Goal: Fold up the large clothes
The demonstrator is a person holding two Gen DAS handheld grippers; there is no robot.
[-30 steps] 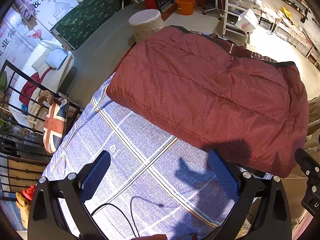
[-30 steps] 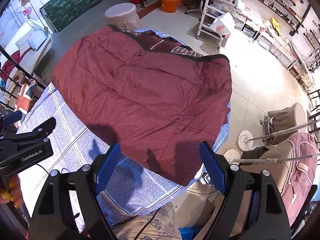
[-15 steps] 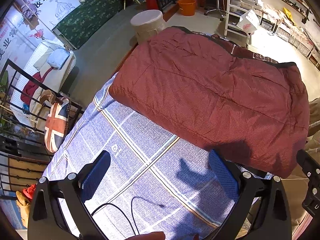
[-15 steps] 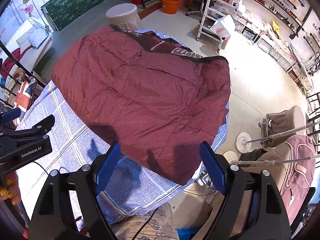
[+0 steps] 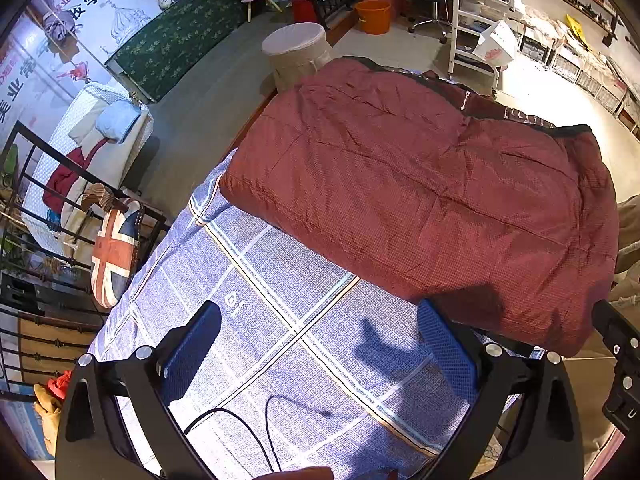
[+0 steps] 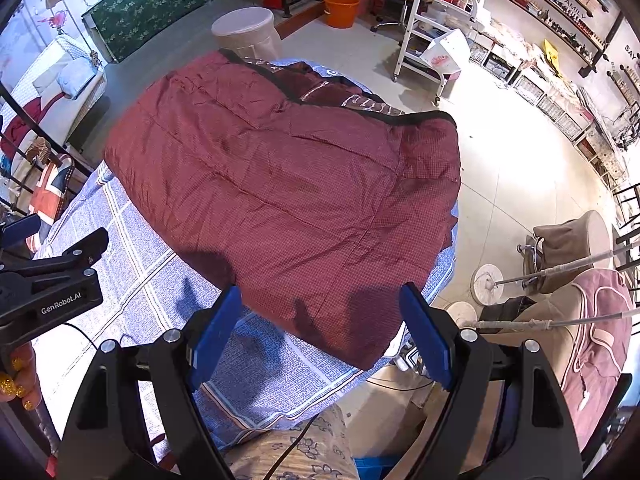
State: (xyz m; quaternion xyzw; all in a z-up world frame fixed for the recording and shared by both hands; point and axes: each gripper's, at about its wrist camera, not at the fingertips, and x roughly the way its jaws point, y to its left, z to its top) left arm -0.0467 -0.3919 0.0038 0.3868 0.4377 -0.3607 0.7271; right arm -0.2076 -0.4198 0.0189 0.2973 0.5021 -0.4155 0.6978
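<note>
The maroon quilted coat (image 6: 280, 200) lies ahead of both tools on the blue checked bed sheet (image 5: 288, 344), already folded into a broad slab. The left tool (image 5: 320, 352) and right tool (image 6: 320, 332) hover wide and empty; further halving probably remains.

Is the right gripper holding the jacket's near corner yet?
No, the right gripper hangs open above the red jacket, its blue pads clear of the cloth.

Shop floor indicated: long wall shelves (image 6: 568, 4) stocked with small goods, white trolley (image 6: 436, 28), wall poster (image 5: 52, 40).
</note>
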